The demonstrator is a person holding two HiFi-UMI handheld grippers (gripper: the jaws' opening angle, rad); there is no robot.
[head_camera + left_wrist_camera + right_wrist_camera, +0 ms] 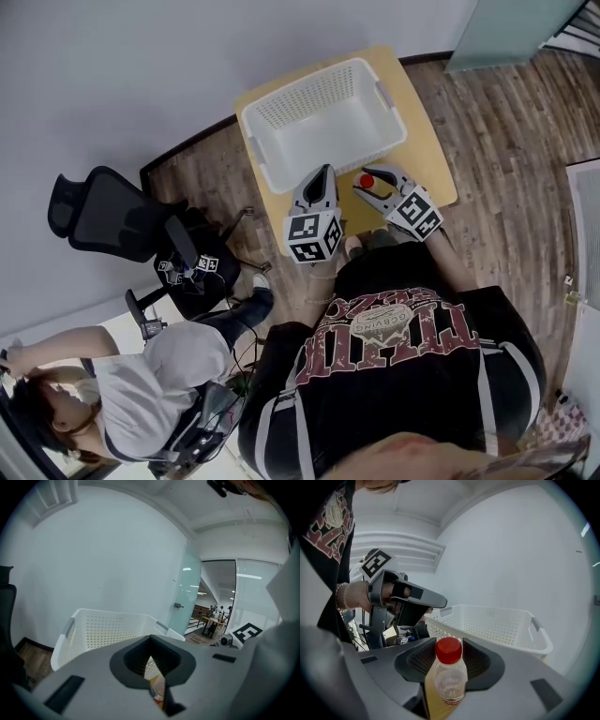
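Fingers, right gripper (367,179): parted around a small clear plastic bottle with a red screw cap (449,677). A strip of bench shows beside the bottle on one side, so they bracket it rather than clamp it.
Fingers, left gripper (324,172): drawn together to a point with only a thin slit between the dark pads, and nothing held.
Bottle, place: upright at the lower centre of the right gripper view. In the head view it sits just right of centre, below the basket's near wall.
Bottle, weight: probably very light, as the body looks clear right through. I cannot tell whether any liquid is inside.
Bottle, stiffness: likely thin-walled plastic that dents under a hard squeeze, with the cap the stiff part.
Bottle, surface: smooth and round, so it may twist or slide between flat pads. It is narrow at the foot and easy to tip.
Where to grip: across the mid-body below the shoulder, pads square to it, with moderate pressure.
Basket: white perforated plastic basket (255,150), near the bottle and above it in the frame.
Bench: small pale wooden bench (427,159) carrying both.
Surroundings: black office chair (94,220) at centre left, and a seated person (159,375) at lower left.
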